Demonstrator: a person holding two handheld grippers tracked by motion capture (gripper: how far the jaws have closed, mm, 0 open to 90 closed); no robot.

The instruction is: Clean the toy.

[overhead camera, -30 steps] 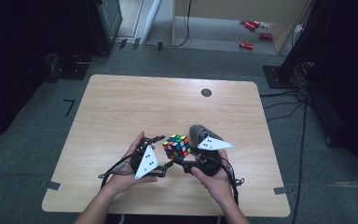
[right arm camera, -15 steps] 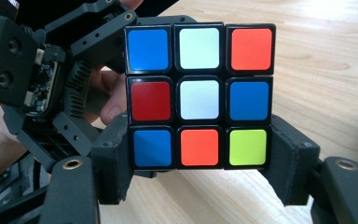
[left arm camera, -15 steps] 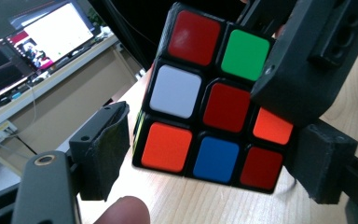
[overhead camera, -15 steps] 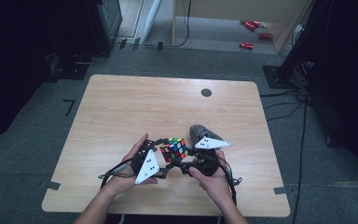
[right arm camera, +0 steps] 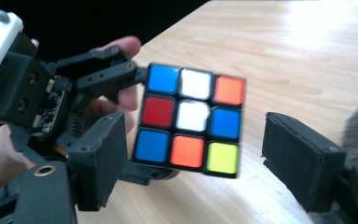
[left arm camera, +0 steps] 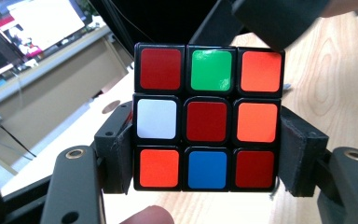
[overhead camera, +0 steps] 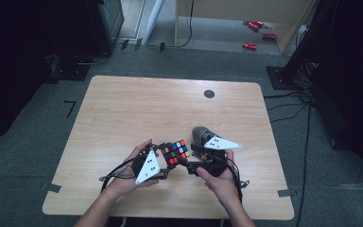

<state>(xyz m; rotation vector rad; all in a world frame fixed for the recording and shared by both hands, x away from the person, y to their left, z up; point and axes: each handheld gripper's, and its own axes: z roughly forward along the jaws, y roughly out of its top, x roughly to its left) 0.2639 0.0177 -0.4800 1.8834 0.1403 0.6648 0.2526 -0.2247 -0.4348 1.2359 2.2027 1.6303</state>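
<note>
Gripping cube (left arm camera: 208,121) by its sides, left gripper (left arm camera: 208,154), right fingers (right arm camera: 303,161) apart

The puzzle cube (overhead camera: 175,152) sits above the table (overhead camera: 123,109), near its front edge, between the left gripper (overhead camera: 163,156) and the right gripper (overhead camera: 189,163); a fuzzy ball (overhead camera: 199,134) lies just behind the right one.

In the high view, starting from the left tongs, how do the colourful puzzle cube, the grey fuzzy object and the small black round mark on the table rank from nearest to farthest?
1. Colourful puzzle cube: clamped in the left tongs, just to their right.
2. Grey fuzzy object: farther right, past the cube, beside the right tongs.
3. Small black round mark: far edge of the light wooden table, farthest.
</note>
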